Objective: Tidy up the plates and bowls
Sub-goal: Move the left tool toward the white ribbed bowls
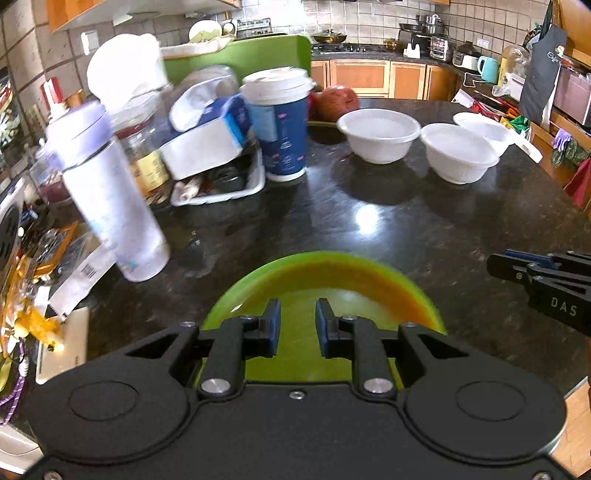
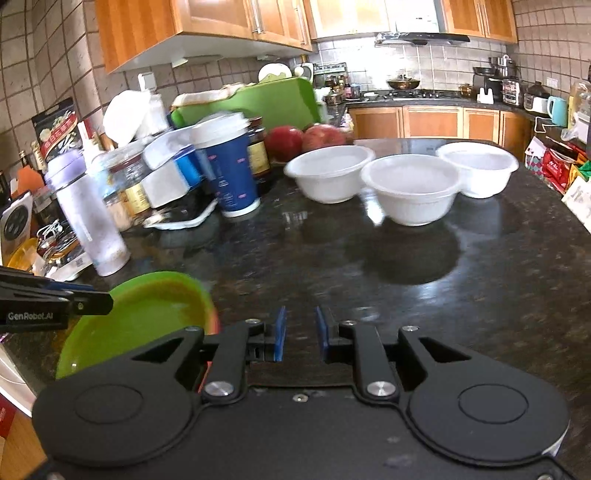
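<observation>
Left gripper (image 1: 297,325) hovers over my round green plastic plate with an orange inner band (image 1: 325,280), blue pads narrowly apart, gripping nothing. My right gripper (image 2: 300,334) waits beside it over bare black speckled stone counter (image 2: 461,295), pads narrowly apart, empty. Three white ribbed plastic bowls (image 2: 406,188) sit clustered farther back. I judge nesting them needs a rim pinch and a level lift.

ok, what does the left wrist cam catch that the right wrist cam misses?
Left wrist only: the apron hanging at the right, and a white block at the counter's near-left corner.
Right wrist only: the upper cabinets and range hood.
Both: three white bowls, the blue cup, the green plate, and the dark countertop.
</observation>
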### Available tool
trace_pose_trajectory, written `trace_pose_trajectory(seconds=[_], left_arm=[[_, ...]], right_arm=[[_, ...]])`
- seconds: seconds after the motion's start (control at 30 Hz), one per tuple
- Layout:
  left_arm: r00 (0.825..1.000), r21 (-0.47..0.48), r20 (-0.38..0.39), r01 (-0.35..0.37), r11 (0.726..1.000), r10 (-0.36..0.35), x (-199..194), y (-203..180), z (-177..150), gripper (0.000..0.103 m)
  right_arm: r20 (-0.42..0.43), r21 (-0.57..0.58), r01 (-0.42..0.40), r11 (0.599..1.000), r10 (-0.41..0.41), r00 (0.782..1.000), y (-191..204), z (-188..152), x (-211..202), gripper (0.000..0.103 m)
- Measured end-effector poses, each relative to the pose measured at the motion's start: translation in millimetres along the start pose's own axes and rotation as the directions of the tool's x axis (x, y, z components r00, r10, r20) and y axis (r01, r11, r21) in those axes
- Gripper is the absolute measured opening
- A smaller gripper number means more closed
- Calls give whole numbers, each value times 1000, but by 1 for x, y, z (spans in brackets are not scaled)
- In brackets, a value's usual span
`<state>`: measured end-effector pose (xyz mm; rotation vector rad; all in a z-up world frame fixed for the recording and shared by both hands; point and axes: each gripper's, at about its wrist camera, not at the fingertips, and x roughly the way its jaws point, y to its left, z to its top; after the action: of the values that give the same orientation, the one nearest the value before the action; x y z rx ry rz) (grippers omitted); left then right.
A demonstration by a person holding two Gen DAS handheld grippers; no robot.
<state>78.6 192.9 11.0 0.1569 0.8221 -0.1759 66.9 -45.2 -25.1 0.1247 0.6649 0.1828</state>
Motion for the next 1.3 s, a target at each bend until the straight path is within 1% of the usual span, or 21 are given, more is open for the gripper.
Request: trace_pose_trajectory(seconds=[0.17,0.37,0.47,0.6,0.67,0.77,1.0,1.17,1.3], left_arm=[[1000,4,12,-1,1000,1,1,-42,17,31],[1000,-11,25,-8,1000,8,9,-99,41,31],[999,-34,38,-26,999,27,14,-120,52,31],[995,-51,81,-60,997,64,14,-145,64,31],[992,-56,103,-74,996,80,13,-152,69,31],[990,-56,104,-85,995,90,16,-159,77,31],[988,-32,110,-106,994,109,33,-159,100,31],[994,-36,92,-60,998,64,49,-150,116,31],[994,-37,87,-60,998,63,67,-145,126,31]], right_arm=[[13,4,13,1000,-13,1000,-56,12,-13,20],[57,-18,42,999,-41,998,-124,32,-31,20],[86,-43,47,998,-43,995,-155,43,-38,20],[120,-80,25,996,-15,993,-186,60,-42,20],[132,-93,10,996,3,991,-195,69,-39,20],[151,-101,-5,995,21,988,-203,80,-33,20],[150,-96,-43,994,57,987,-200,98,-17,20],[151,-93,-42,995,55,987,-193,108,-3,20],[139,-77,-46,996,57,989,-189,116,16,20]])
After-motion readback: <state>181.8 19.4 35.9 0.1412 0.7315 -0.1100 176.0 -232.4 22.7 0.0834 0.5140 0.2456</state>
